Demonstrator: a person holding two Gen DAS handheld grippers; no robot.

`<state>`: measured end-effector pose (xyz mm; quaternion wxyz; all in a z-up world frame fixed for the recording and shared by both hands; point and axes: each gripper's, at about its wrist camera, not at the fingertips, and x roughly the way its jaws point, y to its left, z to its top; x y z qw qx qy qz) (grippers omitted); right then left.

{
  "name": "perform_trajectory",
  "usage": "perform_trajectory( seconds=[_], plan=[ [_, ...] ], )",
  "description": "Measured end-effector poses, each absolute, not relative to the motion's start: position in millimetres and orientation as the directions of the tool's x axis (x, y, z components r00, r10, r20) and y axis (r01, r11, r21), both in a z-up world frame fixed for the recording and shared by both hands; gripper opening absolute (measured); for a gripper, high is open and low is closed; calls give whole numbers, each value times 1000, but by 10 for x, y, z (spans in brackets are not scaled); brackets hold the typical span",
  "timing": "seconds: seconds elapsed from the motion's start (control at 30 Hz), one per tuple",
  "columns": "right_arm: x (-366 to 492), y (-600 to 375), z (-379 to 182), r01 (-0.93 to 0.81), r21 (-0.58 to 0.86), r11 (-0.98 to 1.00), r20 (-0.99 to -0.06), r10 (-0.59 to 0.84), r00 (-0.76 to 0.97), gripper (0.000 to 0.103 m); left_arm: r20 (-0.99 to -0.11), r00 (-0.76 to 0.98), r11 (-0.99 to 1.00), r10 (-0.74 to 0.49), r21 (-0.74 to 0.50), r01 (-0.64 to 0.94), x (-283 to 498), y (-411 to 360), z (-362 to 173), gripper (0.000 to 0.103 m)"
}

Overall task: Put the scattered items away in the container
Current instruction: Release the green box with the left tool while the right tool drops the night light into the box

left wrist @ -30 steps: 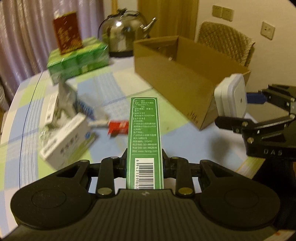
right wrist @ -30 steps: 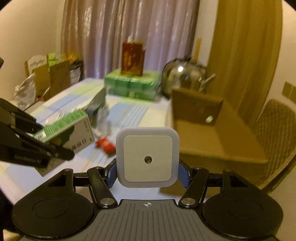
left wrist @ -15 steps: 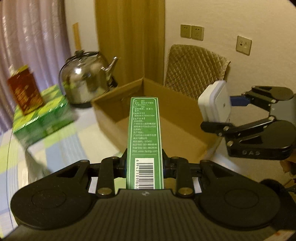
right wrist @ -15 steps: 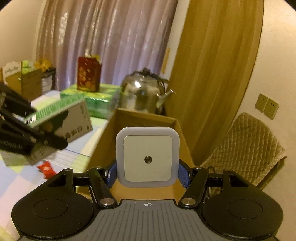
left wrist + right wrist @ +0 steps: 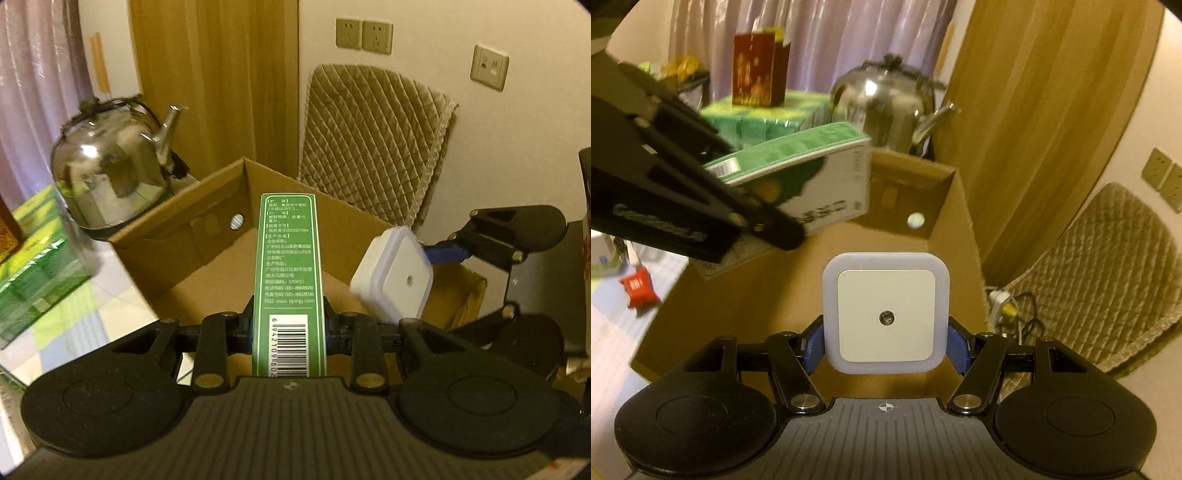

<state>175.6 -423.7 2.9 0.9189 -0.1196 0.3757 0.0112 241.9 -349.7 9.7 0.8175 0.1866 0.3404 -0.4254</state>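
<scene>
My left gripper (image 5: pixel 289 334) is shut on a green-and-white medicine box (image 5: pixel 288 266), held over the open cardboard box (image 5: pixel 177 236). The right gripper (image 5: pixel 885 343) is shut on a white square night light (image 5: pixel 885 314), also above the cardboard box (image 5: pixel 960 206). In the left wrist view the night light (image 5: pixel 393 282) hangs at the right over the carton's near corner. In the right wrist view the medicine box (image 5: pixel 812 177) sits upper left, clamped by the other tool. The carton's floor looks bare where it shows.
A steel kettle (image 5: pixel 110 177) stands behind the carton on the checked tablecloth (image 5: pixel 74 317), beside green packs (image 5: pixel 29 273). A small red packet (image 5: pixel 638 288) lies on the table left of the carton. A quilted chair back (image 5: pixel 373 147) stands beyond it, by the wall.
Both grippers have swung from the table toward the carton and now hover over its opening, each still holding its item. The carton fills more of both views.
</scene>
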Motion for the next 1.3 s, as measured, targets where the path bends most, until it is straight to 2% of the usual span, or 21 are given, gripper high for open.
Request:
perform_trajectory(
  seconds=[0.33, 0.7, 0.93, 1.3],
  plan=[
    [1972, -4329, -187, -156, -206, 966, -761, -58, 646, 62, -788, 353, 574, -505, -1, 819, 2644, -3726, -377, 25],
    [2086, -4341, -333, -185, -226, 956, -807, -77, 585, 62, -821, 333, 569, -464, 12, 822, 2673, -3779, -650, 26],
    [2101, -4313, -356, -205, -249, 946, -814, -90, 574, 62, -807, 345, 578, -479, 5, 816, 2666, -3750, -622, 26],
    [2189, -4186, -364, -261, -230, 937, -835, -53, 548, 62, -759, 386, 600, -525, -8, 800, 2670, -3537, -296, 26]
  ],
)
